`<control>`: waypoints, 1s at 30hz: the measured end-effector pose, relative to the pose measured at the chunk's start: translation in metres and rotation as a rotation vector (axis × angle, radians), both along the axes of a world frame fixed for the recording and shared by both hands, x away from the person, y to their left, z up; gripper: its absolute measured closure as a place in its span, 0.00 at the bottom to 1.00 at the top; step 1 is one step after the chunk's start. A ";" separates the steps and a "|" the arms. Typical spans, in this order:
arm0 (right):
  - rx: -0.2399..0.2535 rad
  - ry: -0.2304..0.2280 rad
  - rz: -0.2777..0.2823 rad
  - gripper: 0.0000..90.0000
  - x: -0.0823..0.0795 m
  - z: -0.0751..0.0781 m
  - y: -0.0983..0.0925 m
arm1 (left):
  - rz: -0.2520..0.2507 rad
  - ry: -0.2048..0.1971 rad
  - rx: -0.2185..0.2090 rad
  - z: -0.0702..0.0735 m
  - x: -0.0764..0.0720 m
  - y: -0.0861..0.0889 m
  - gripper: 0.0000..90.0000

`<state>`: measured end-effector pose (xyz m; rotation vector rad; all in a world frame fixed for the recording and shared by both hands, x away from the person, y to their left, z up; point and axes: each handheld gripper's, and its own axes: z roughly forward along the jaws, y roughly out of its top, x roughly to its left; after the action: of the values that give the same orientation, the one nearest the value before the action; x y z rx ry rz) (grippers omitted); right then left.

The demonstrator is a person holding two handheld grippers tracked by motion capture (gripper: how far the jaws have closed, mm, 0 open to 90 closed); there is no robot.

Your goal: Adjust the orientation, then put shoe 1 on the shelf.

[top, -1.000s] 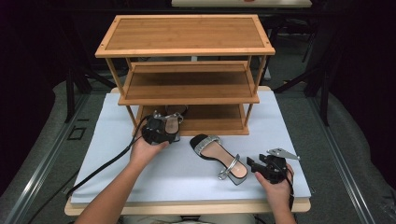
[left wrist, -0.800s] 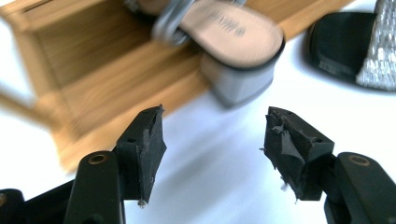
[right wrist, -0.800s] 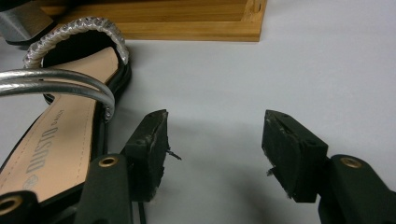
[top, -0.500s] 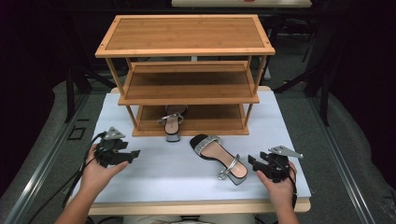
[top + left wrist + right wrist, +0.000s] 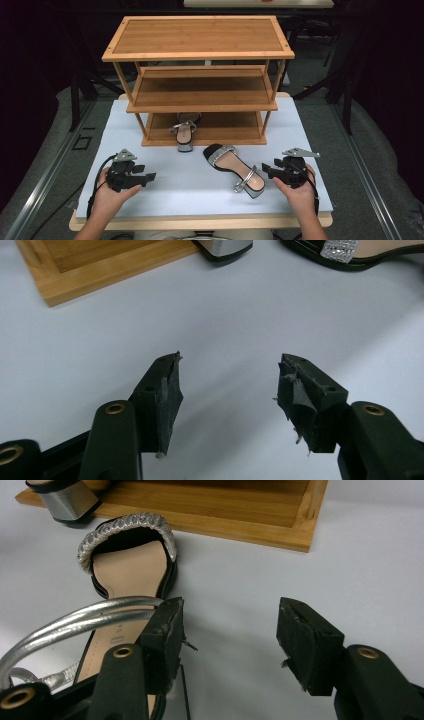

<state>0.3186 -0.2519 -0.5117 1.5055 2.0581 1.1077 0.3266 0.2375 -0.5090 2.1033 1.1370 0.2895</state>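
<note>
High view: two sandals, one shelf rack.

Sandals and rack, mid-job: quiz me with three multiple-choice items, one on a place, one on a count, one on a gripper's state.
1. Where is the sandal that sits on the wooden rack?
A. top shelf
B. middle shelf
C. bottom shelf, heel over the front edge

2. How many sandals are in the high view?
A. one
B. two
C. four

3. How is the left gripper?
A. open over bare white table top, nothing between the jaws
B. shut on a strap
C. shut on the rack's post

Answers:
1 C, the block heel juts over the bottom shelf's front edge.
2 B, one is on the rack and the other sandal lies on the table beside the right gripper.
3 A, the left gripper view has only white surface between the jaws.
</note>
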 end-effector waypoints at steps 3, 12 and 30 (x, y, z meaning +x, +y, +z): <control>0.006 0.022 0.029 0.47 0.003 0.002 0.002 | -0.007 -0.004 -0.002 -0.003 0.006 -0.005 0.47; -0.024 0.067 0.106 0.46 0.000 0.019 0.001 | -0.021 -0.007 0.012 -0.014 -0.002 -0.006 0.45; -0.038 0.059 0.208 0.35 -0.033 -0.009 0.030 | -0.009 -0.003 0.017 -0.020 -0.003 -0.004 0.45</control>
<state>0.2853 -0.2223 -0.5208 1.3451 2.3049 1.1032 0.3231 0.2332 -0.5287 2.1217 1.1267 0.2987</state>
